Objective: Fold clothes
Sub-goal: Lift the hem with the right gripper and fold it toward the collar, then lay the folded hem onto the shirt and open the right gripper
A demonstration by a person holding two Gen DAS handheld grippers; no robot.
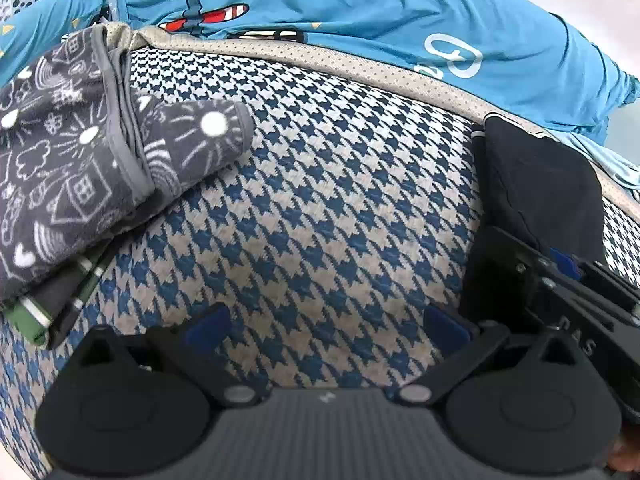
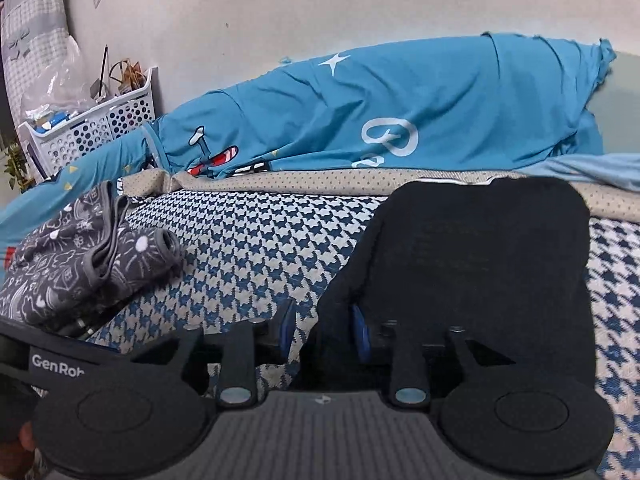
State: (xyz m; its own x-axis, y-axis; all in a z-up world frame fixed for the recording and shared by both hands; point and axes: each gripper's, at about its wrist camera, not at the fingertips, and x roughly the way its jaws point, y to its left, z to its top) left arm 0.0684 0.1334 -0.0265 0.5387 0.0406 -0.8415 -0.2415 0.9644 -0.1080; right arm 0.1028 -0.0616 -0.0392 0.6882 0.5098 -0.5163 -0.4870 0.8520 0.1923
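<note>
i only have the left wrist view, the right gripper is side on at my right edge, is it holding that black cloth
Observer: Yes. In the right wrist view the right gripper is shut on the near edge of the black cloth.
Operator: what's behind the blue bedding, i can't see past it
Observer: A plain pale wall, with a white perforated basket against it at the far left.
Operator: anything in the basket
Observer: Clear plastic bags and small items I can't make out.
Operator: and my left gripper from there
Observer: Only its body shows at the lower left edge. Your own view shows the left gripper open over the houndstooth cover.
</note>
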